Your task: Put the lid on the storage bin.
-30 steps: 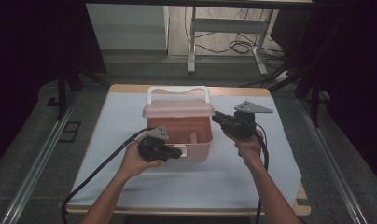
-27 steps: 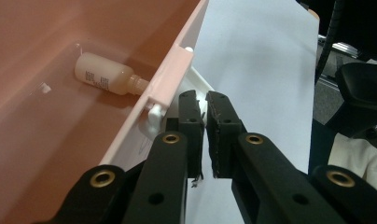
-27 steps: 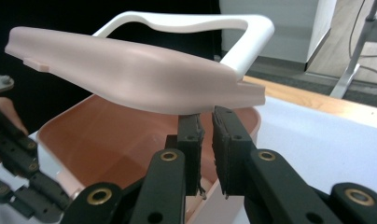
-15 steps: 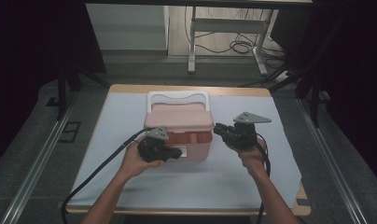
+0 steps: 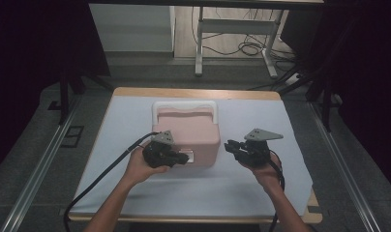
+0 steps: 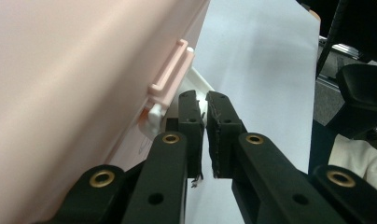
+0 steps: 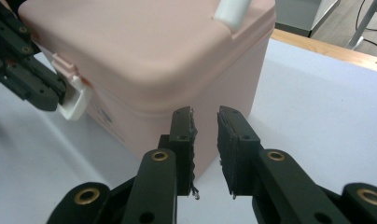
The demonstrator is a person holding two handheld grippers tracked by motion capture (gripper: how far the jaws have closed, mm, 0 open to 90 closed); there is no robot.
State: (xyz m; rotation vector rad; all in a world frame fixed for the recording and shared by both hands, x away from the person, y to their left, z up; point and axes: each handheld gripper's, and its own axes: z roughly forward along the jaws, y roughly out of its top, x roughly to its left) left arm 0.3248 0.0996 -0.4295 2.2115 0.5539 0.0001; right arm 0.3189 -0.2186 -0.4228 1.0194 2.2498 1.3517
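We count one pink box (image 5: 188, 133) at the centre of the high view, closed with one lid and bearing one white handle (image 5: 185, 105) along its far edge. On its near face sits one white latch (image 5: 187, 156). One pale sheet (image 5: 261, 121) covers one tabletop (image 5: 193, 93). Two tongs are in the frame: the left tongs (image 5: 185, 159) at lower centre-left, the right tongs (image 5: 228, 147) at lower centre-right. Two forearms come in from the bottom edge.
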